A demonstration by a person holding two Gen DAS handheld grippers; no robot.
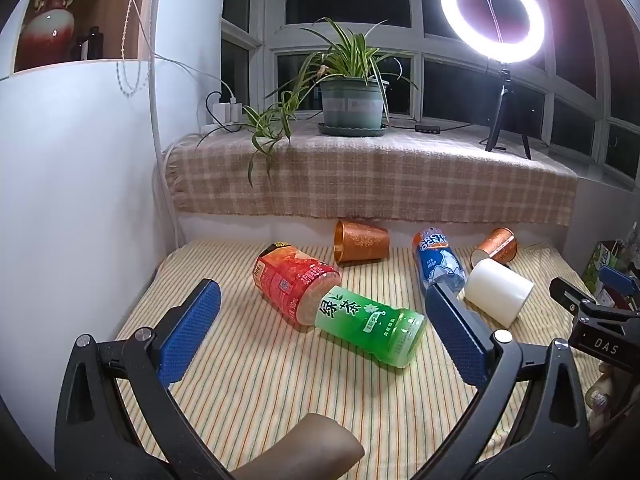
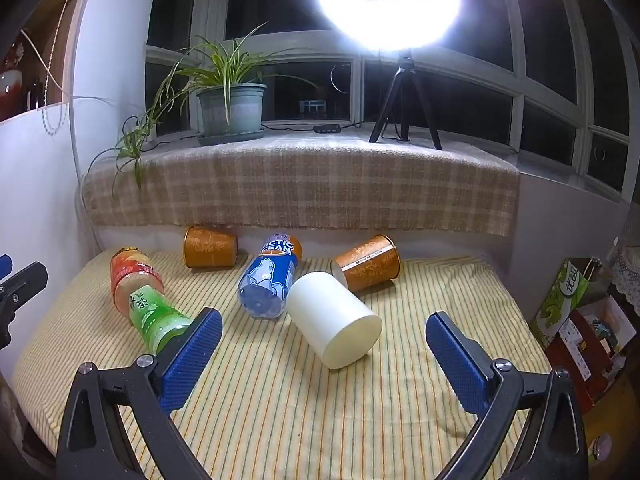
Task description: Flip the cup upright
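A white cup (image 2: 334,320) lies on its side on the striped cloth, its closed base toward me; it also shows in the left wrist view (image 1: 498,292). Two orange patterned cups lie on their sides near the back: one at back left (image 2: 210,253) (image 1: 362,245), one at back right (image 2: 368,262) (image 1: 496,246). My right gripper (image 2: 324,342) is open and empty, with the white cup between and just beyond its fingers. My left gripper (image 1: 322,320) is open and empty, hovering over the green bottle.
A green tea bottle (image 1: 370,326), a red-labelled bottle (image 1: 294,284) and a blue bottle (image 1: 438,264) lie on the striped cloth (image 1: 280,380). A checked-cloth ledge (image 1: 360,176) carries a potted plant (image 1: 352,104) and a ring light (image 1: 492,10). Boxes and bags (image 2: 580,320) stand at right.
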